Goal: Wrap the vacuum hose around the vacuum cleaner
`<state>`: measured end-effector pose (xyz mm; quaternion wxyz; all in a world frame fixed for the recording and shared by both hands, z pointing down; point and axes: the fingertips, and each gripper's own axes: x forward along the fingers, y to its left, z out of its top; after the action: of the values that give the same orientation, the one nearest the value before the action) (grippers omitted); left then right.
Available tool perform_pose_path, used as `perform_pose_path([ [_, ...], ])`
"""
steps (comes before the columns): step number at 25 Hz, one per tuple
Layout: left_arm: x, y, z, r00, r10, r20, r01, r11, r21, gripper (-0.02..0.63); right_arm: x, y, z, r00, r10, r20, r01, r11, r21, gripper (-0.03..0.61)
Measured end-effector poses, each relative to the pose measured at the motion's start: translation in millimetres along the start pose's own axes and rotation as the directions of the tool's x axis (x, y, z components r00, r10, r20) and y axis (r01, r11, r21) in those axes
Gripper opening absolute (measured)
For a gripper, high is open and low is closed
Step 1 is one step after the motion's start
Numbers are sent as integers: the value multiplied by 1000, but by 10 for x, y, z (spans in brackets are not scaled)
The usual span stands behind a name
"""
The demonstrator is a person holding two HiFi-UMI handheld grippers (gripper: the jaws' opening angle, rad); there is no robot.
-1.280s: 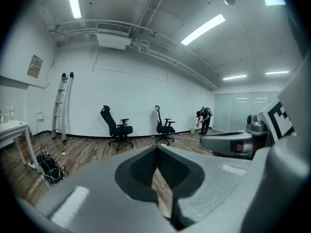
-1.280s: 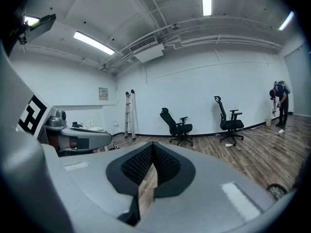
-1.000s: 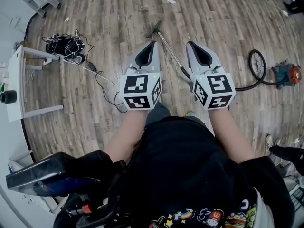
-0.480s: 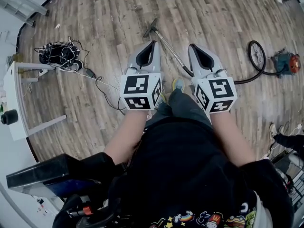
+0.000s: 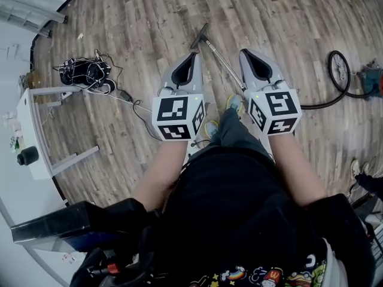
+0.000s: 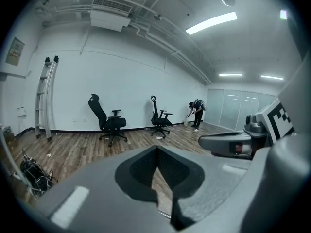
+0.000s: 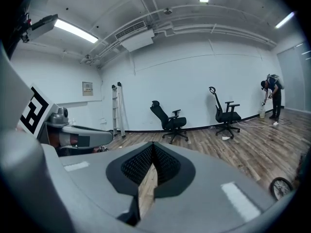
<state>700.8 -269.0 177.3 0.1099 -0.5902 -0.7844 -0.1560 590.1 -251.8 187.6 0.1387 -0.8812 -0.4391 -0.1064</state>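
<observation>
The vacuum cleaner, teal and orange, sits on the wood floor at the far right edge of the head view. Its black hose coils in a loop beside it and trails left toward the metal wand, which ends in a floor nozzle. A piece of the hose loop shows low right in the right gripper view. My left gripper and right gripper are held side by side at waist height, well above the floor. Both are shut and hold nothing. The wand lies on the floor between them.
A tangle of cables lies at left beside a white table. Two office chairs, a ladder and a distant person stand along the far wall. Another person's shoe shows at right.
The person holding the grippers has stepped forward; a leg and shoes now show between the grippers. The vacuum cleaner has slid toward the picture's right edge. Both grippers stay shut.
</observation>
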Motion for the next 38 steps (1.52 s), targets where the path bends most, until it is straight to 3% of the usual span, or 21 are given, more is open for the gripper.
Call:
perform_pose_path([
  [10, 1005, -37, -179, 994, -7, -112, 9, 1000, 15, 2, 670, -678, -115, 997, 60, -47, -59, 998, 10, 23],
  [14, 1219, 39, -308, 990, -17, -137, 19, 1000, 14, 2, 860, -754, -205, 996, 68, -60, -67, 998, 11, 25],
  [24, 1774, 393, -560, 973, -129, -194, 127, 992, -22, 2, 1417, -704, -677, 984, 14, -178, -3, 998, 59, 50],
  [31, 2259, 857, -1055, 948, -191, -254, 180, 981, -67, 2, 2057, -601, -1312, 956, -9, -292, 31, 997, 70, 83],
  [38, 2844, 1223, -1991, 924, -212, -319, 193, 977, -91, 2, 2675, -798, -2428, 912, -30, -409, 64, 996, 70, 109],
])
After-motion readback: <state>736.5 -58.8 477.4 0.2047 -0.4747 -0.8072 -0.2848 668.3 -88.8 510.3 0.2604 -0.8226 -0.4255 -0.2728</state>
